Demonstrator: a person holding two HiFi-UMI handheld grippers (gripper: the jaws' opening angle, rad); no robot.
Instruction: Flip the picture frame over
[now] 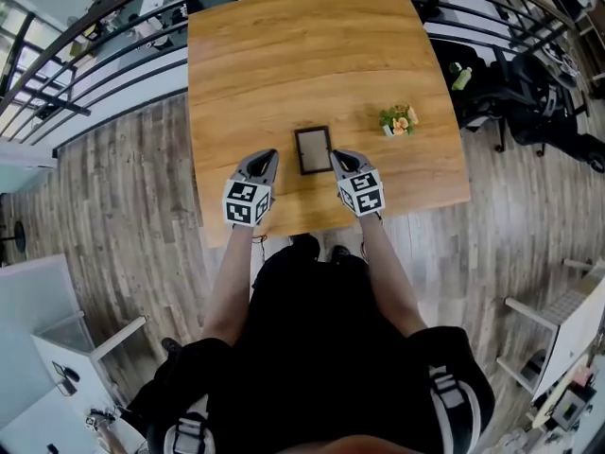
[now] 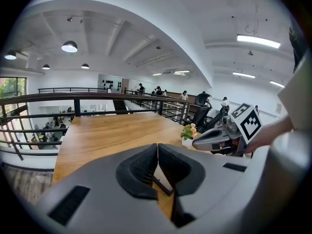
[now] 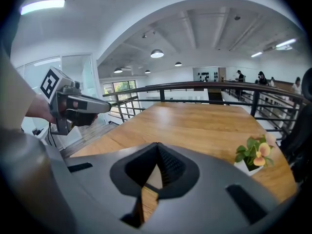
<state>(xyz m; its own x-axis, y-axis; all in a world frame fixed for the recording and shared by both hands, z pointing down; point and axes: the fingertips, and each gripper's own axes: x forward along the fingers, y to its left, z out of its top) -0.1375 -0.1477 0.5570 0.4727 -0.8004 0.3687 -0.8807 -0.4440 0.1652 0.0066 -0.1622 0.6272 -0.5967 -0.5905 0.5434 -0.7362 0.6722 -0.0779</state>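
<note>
A small dark-rimmed picture frame lies flat near the front edge of the wooden table. My left gripper sits just left of it, shut and empty. Just right of the frame is my right gripper, also shut with nothing in it. In the left gripper view the jaws meet, and a dark edge of the frame shows behind them. In the right gripper view the jaws touch too, with a pale piece of the frame below them. Neither gripper touches the frame as far as I can tell.
A small potted plant with orange flowers stands on the table to the right of the frame. A black railing runs behind and beside the table. Wooden floor lies around it, and black chairs stand at the right.
</note>
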